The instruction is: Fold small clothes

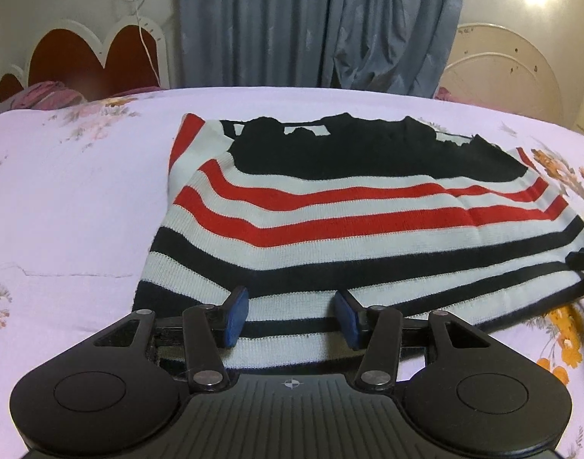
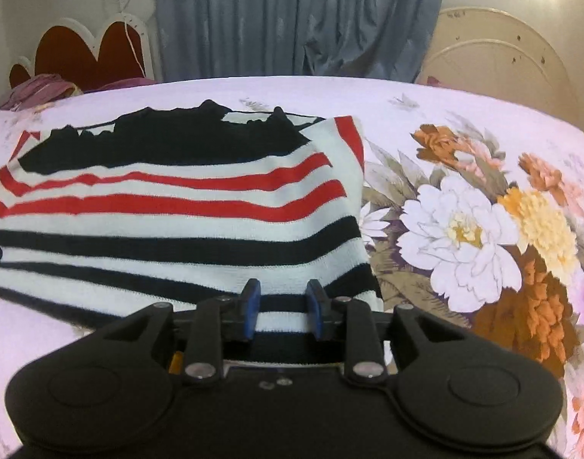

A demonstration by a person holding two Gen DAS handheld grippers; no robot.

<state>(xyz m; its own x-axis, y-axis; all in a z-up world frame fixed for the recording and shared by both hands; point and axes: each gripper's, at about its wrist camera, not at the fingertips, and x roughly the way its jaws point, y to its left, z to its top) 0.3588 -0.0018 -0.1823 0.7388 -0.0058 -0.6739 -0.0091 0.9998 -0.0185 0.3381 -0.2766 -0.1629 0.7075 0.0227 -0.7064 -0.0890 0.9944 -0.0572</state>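
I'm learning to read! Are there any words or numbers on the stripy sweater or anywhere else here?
No readable words or numbers anywhere.
The striped sweater has only stripes and a black patch.
The bedsheet shows only flowers.
The left gripper body carries a small round mark, a symbol, not letters.

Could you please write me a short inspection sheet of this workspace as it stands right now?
Surface: bed sheet, pale lilac with a flower print, lightly creased.
Job's things: striped knit garment, red, white and dark bands, lying flat with its sides folded in.
Clutter: pink cloth bundled at the far left corner.
Grippers: left gripper and right gripper both open over the near hem.
Cables: thin white cord hanging by the wall.
Surroundings: blue-grey curtain, red headboard, cream headboard.
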